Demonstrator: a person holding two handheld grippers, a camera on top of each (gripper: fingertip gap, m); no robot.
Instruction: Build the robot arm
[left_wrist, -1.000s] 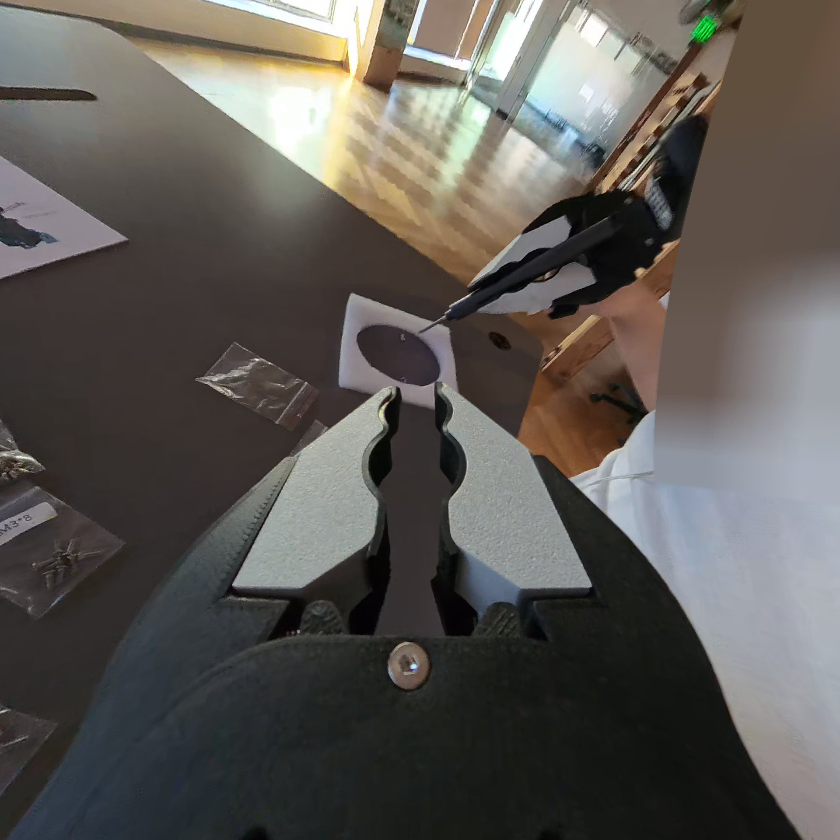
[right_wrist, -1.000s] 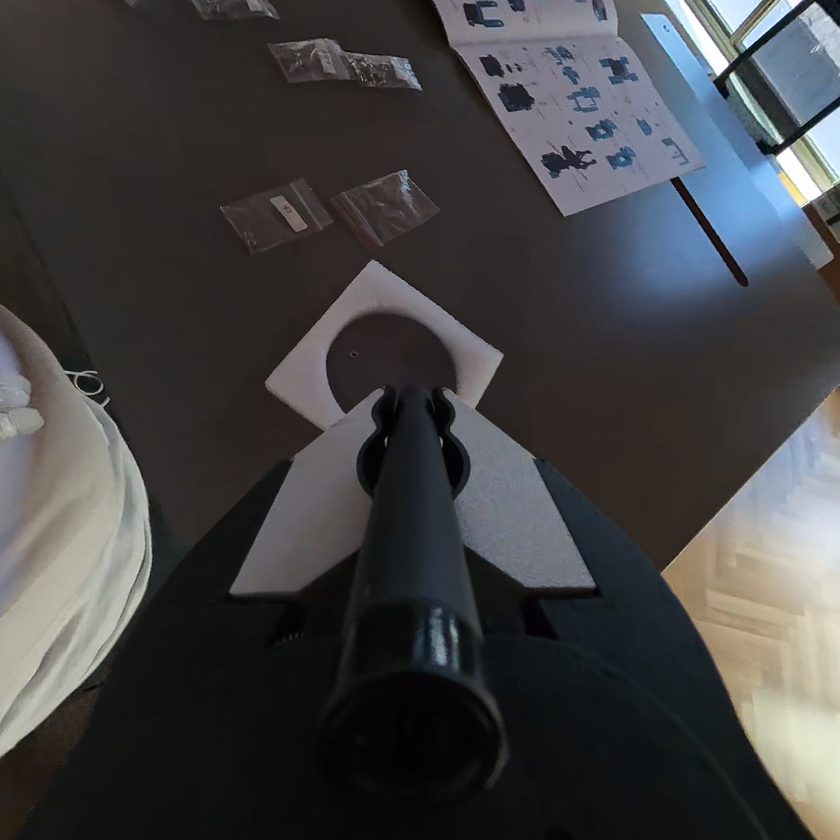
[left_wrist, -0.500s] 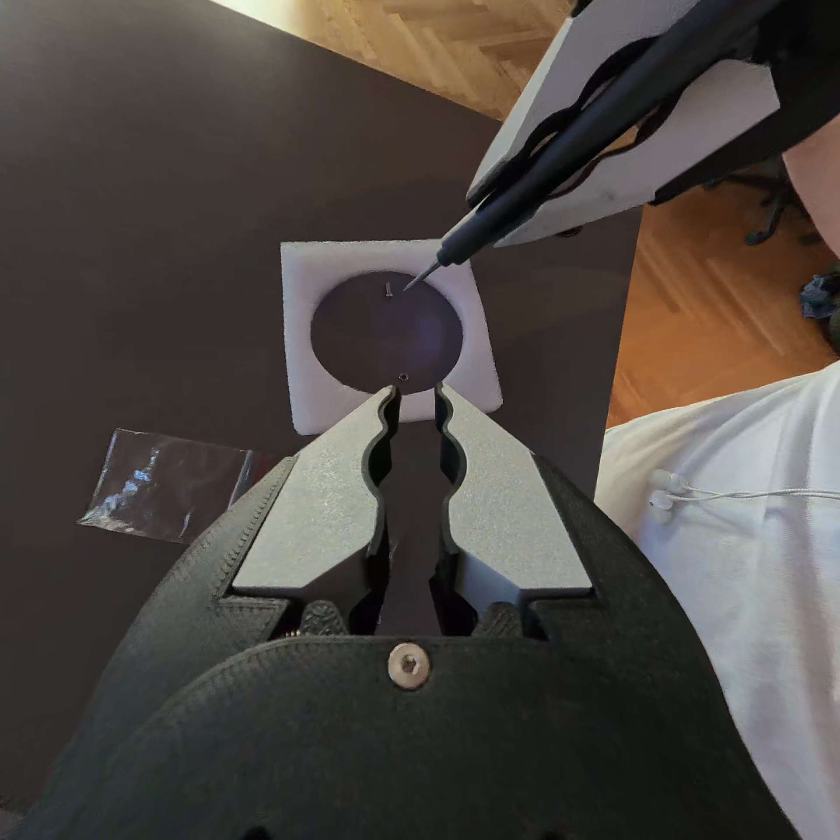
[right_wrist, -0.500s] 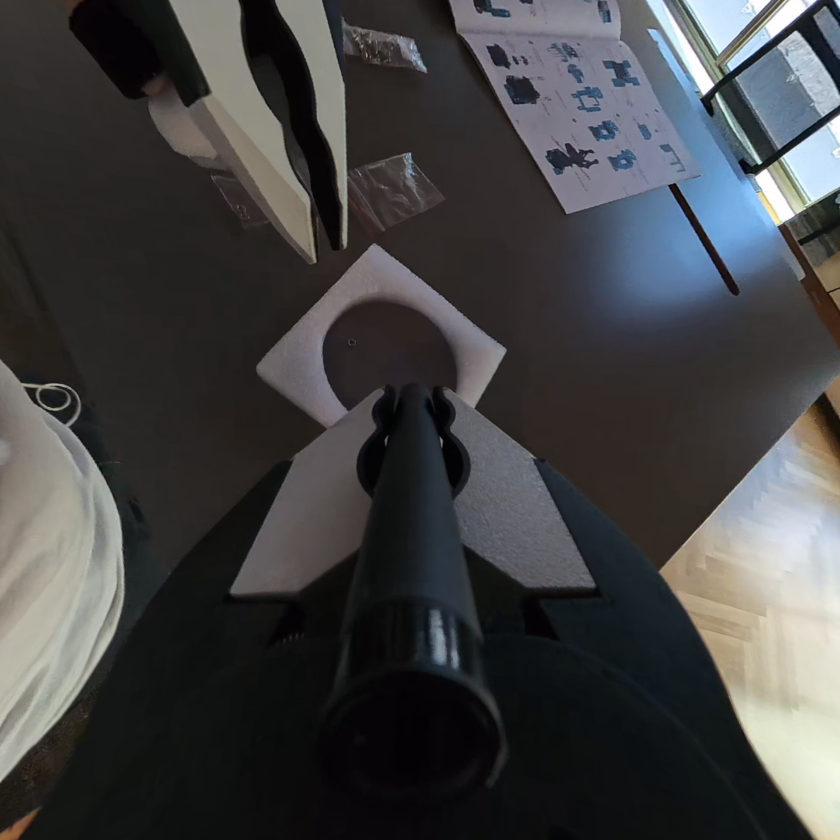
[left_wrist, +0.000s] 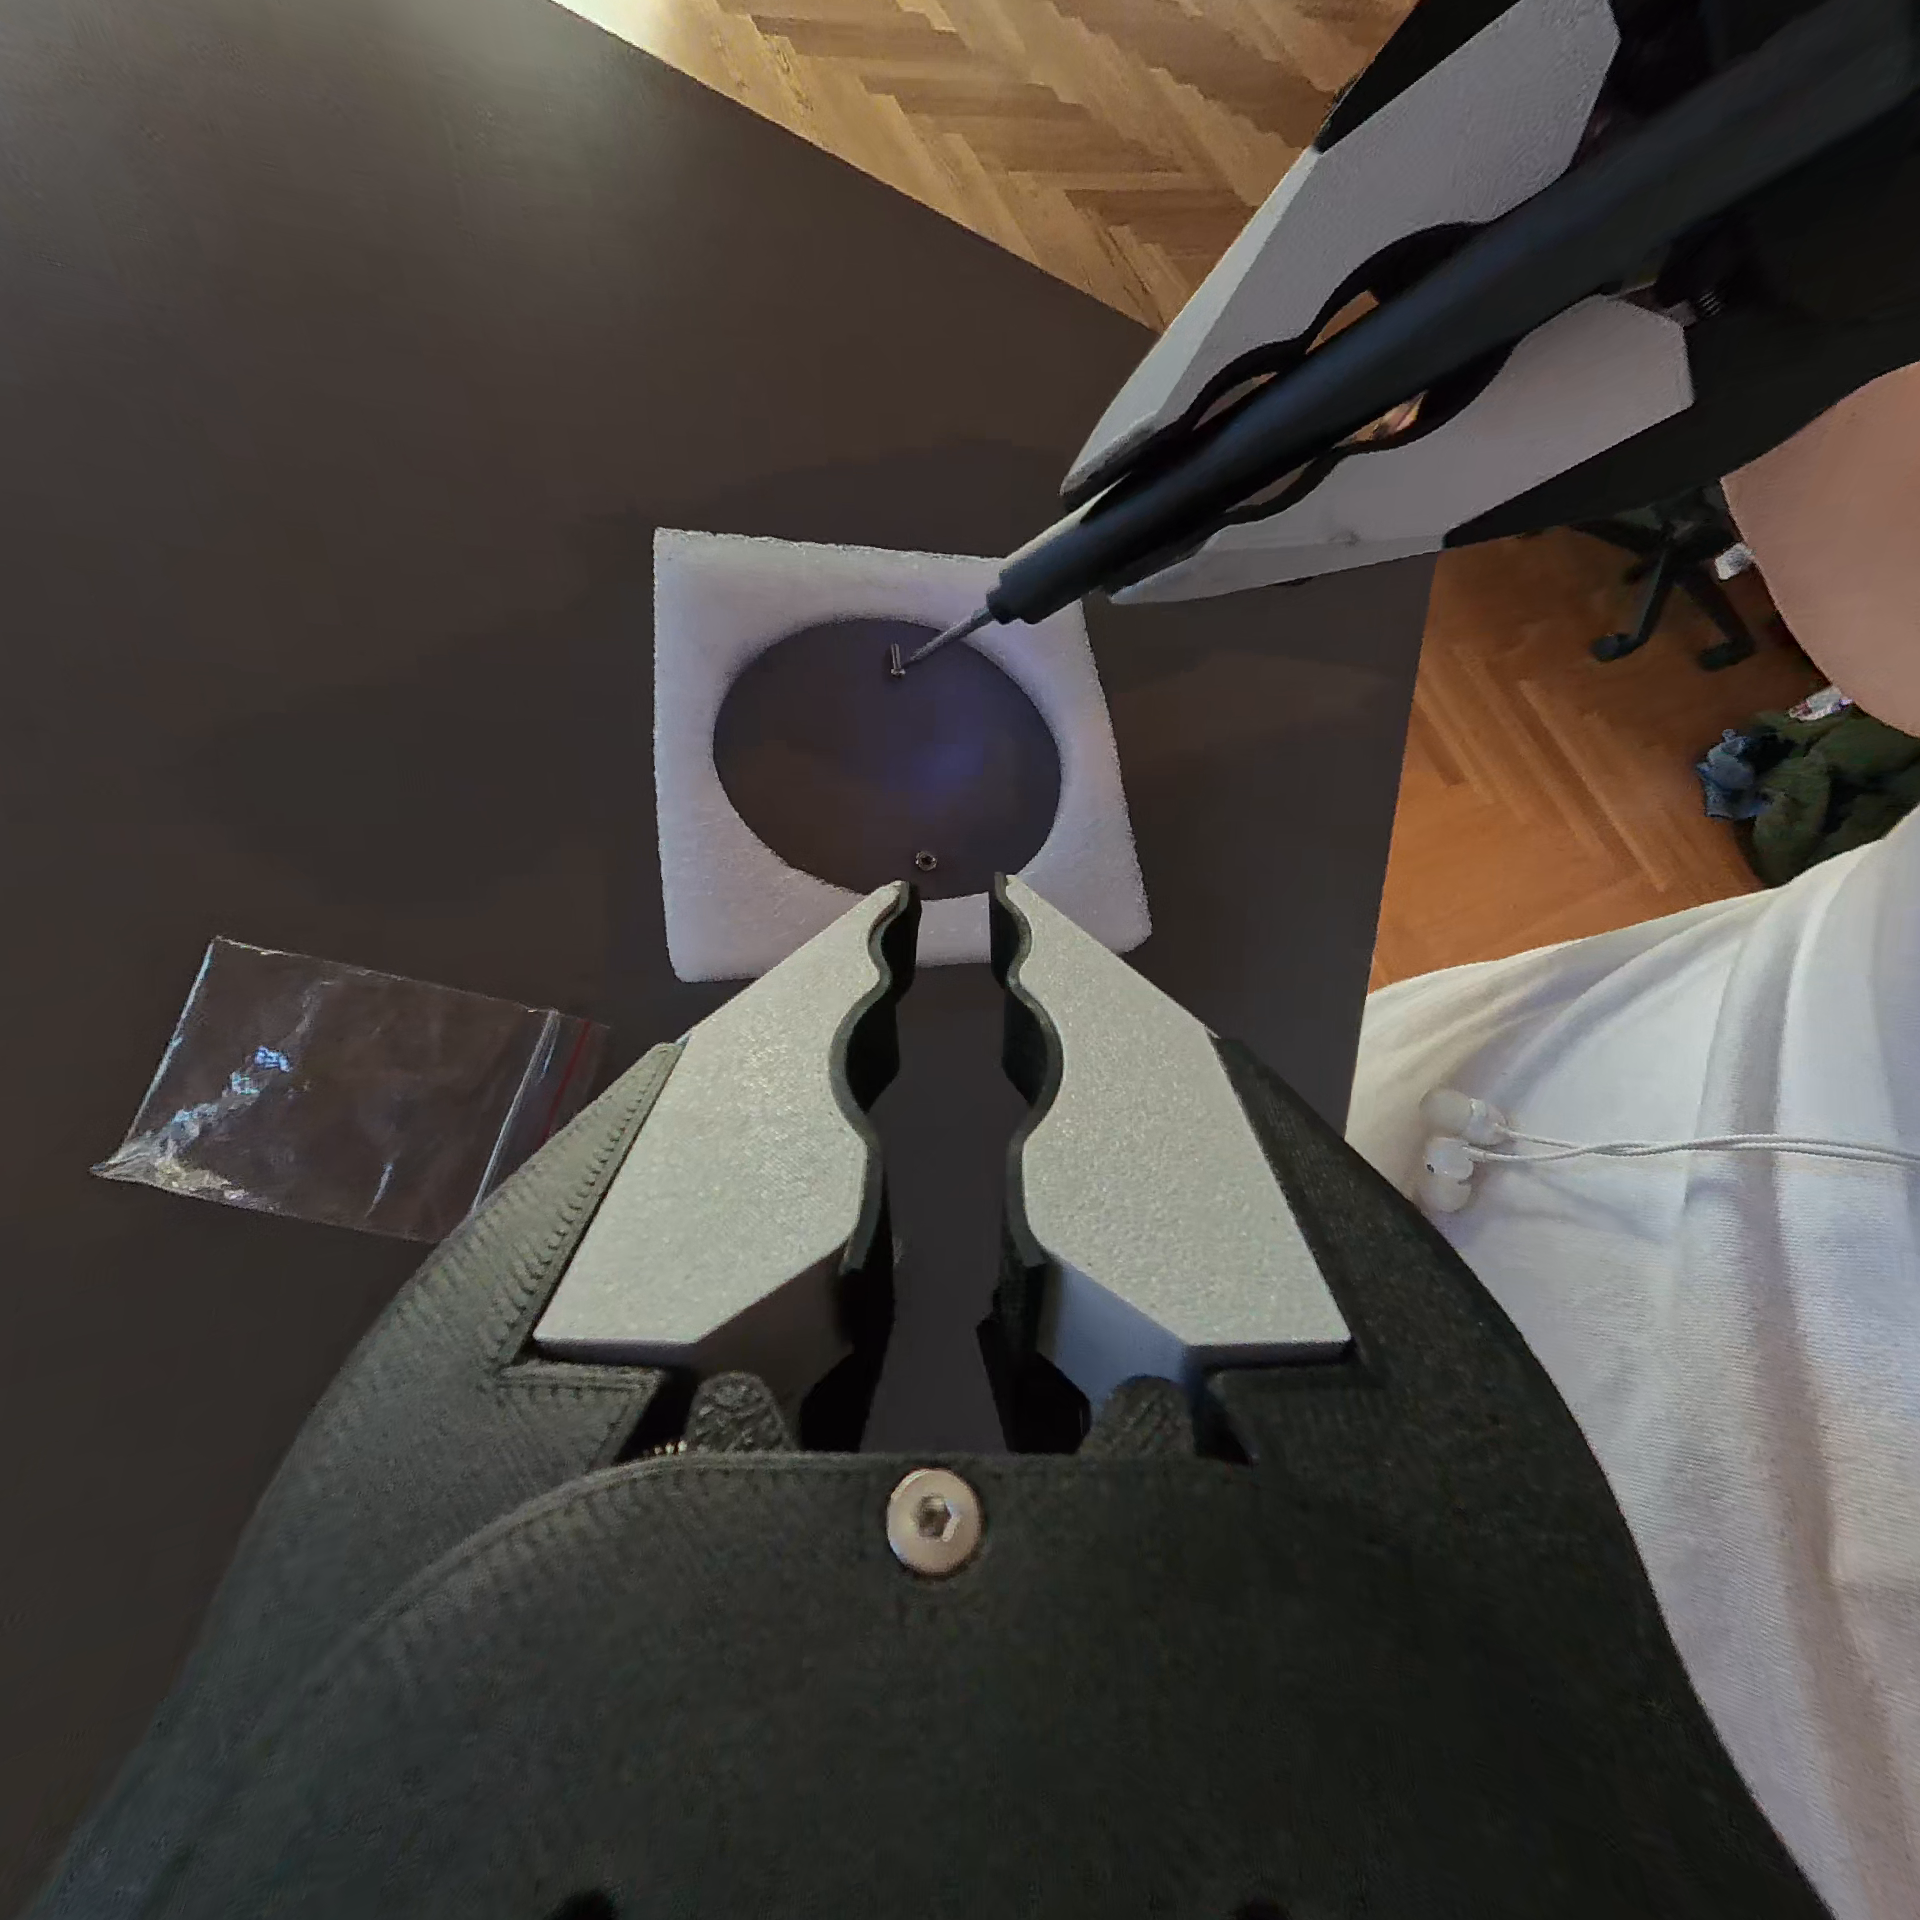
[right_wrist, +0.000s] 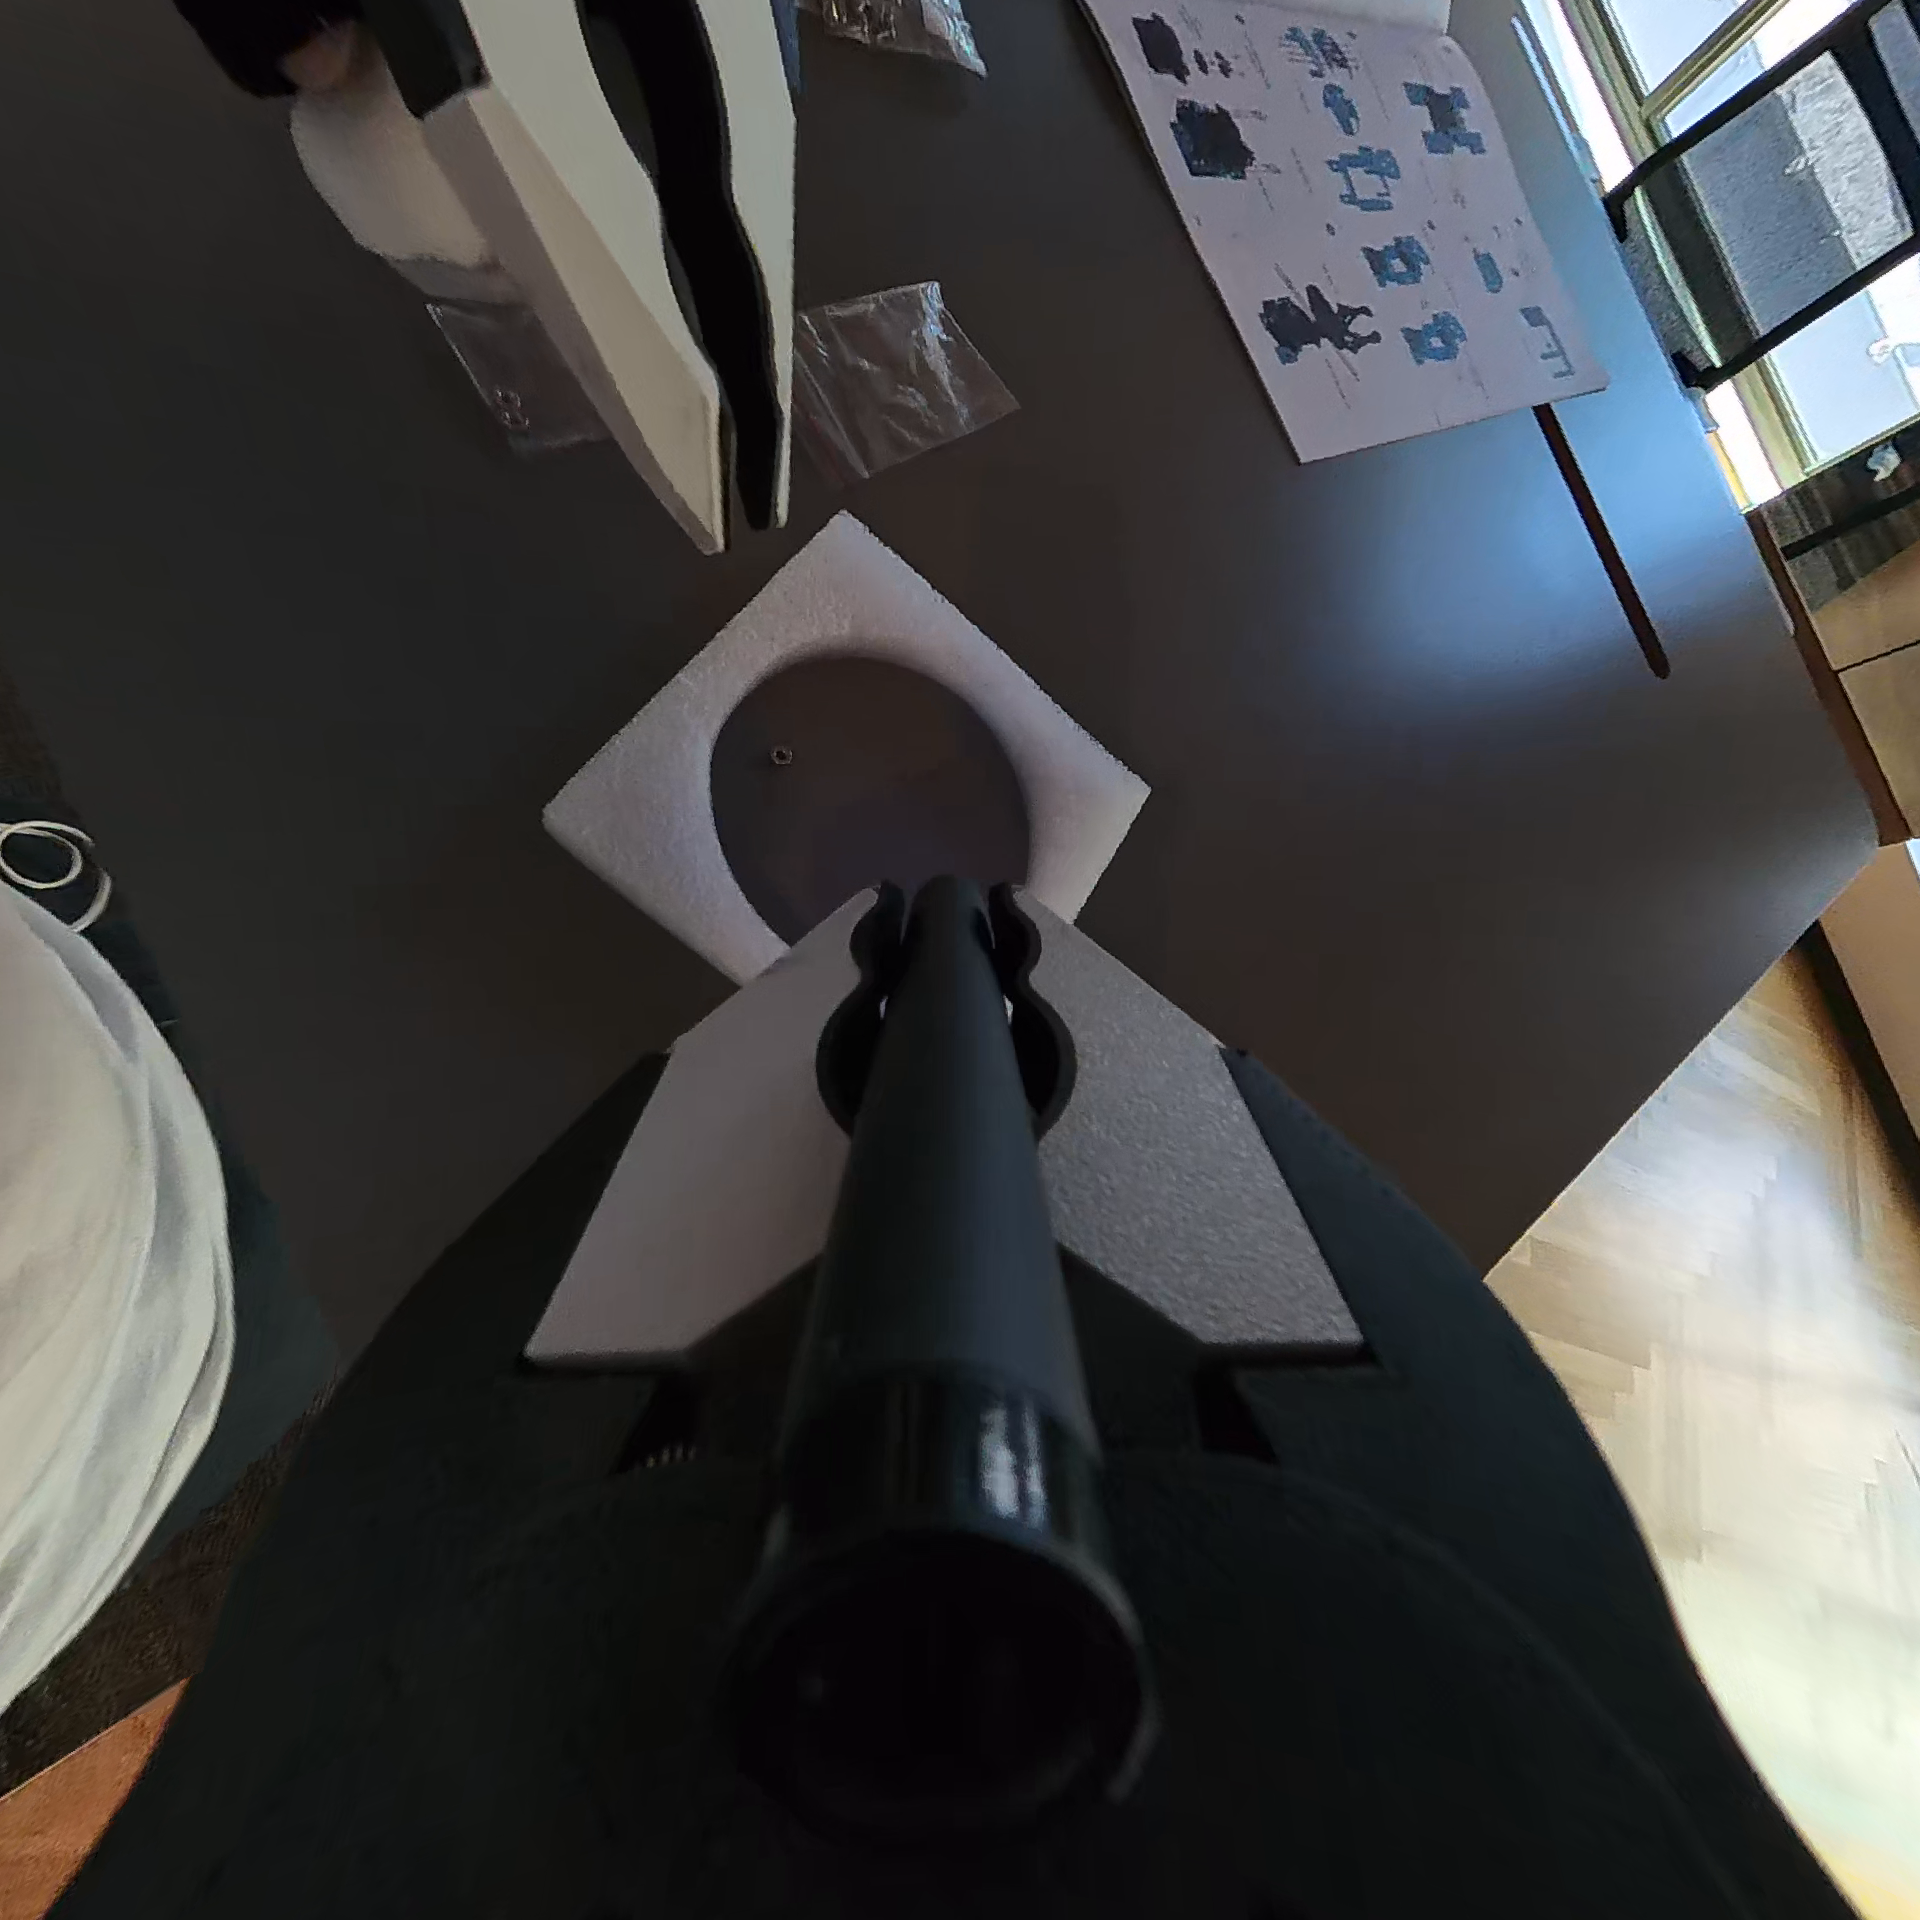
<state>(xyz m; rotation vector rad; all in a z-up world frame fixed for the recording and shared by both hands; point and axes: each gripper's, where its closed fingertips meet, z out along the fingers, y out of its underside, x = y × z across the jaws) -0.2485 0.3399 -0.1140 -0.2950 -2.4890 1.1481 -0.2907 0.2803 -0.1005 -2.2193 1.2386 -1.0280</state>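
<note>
A white foam square (left_wrist: 727, 894) (right_wrist: 644, 831) with a round cut-out lies on the dark table. Inside the cut-out lie a small screw (left_wrist: 896, 661) at the far side and a small nut (left_wrist: 925, 860) (right_wrist: 779, 756) at the near side. My right gripper (right_wrist: 943, 891) (left_wrist: 1091, 540) is shut on a black screwdriver (right_wrist: 956, 1195) (left_wrist: 1299, 384); its thin tip touches the screw. My left gripper (left_wrist: 951, 888) (right_wrist: 743, 520) is open and empty, hovering just short of the foam's near edge, close to the nut.
Clear plastic bags (left_wrist: 332, 1091) (right_wrist: 894, 374) lie beside the foam. An open instruction booklet (right_wrist: 1351, 208) lies farther back. The table edge (left_wrist: 1382, 831) drops to a wooden floor. A person's white shirt (left_wrist: 1662, 1247) is close on the right. The tips of one gripper are about 8 centimeters away from the tips of the other. The white foam square (left_wrist: 727, 894) is about 5 centimeters from my left fingertips and 11 centimeters from my right. The right camera catches it too, in the right wrist view (right_wrist: 858, 588).
My left gripper swung down over the foam square and moved closer. The screwdriver tip moved down to the screw in the cut-out.
</note>
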